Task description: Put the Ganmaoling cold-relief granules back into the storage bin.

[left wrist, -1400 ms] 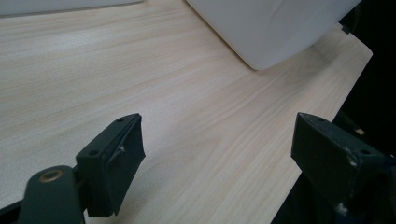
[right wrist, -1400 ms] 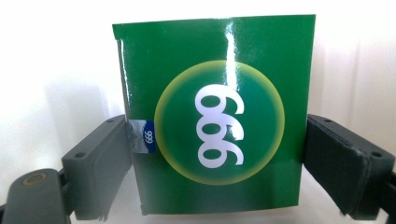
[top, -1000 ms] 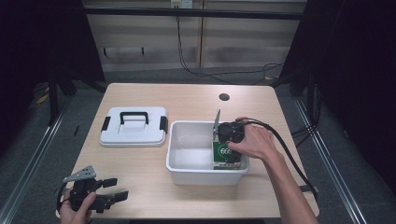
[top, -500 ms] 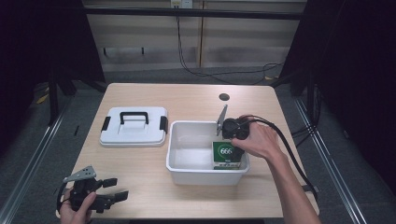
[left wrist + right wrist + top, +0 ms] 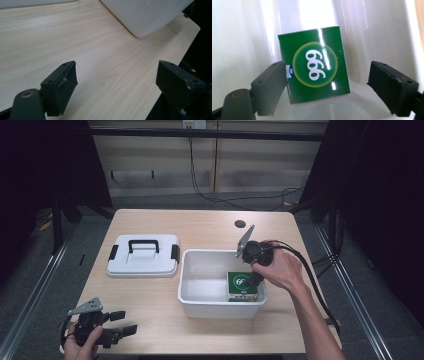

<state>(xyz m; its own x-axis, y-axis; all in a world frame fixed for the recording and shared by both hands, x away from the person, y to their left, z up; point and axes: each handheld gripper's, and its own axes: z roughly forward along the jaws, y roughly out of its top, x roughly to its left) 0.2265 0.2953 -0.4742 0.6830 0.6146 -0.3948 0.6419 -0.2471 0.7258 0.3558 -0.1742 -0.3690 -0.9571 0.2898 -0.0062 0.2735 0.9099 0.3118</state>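
Note:
A green box marked 999 [image 5: 241, 285] [image 5: 315, 67] lies in the near right corner of a white bin [image 5: 192, 305]. My right gripper [image 5: 255, 279] [image 5: 327, 85] hangs over the bin, pointing down at the box. Its jaws stand open, wide apart on either side of the box, one pad close to the box's edge. Near the table's front left corner my left gripper [image 5: 126, 322] [image 5: 116, 86] rests low, open, with bare wood between its jaws.
A white lid with a black handle [image 5: 143, 255] lies left of the bin. The wooden table [image 5: 200, 227] has a round dark hole [image 5: 240, 224] at the back right. The bin's outer corner [image 5: 145, 17] lies ahead of the left gripper. Cables trail off the right side.
My right gripper has risen and let go of the green box, which now lies on the bin's floor. The left gripper has stayed in place.

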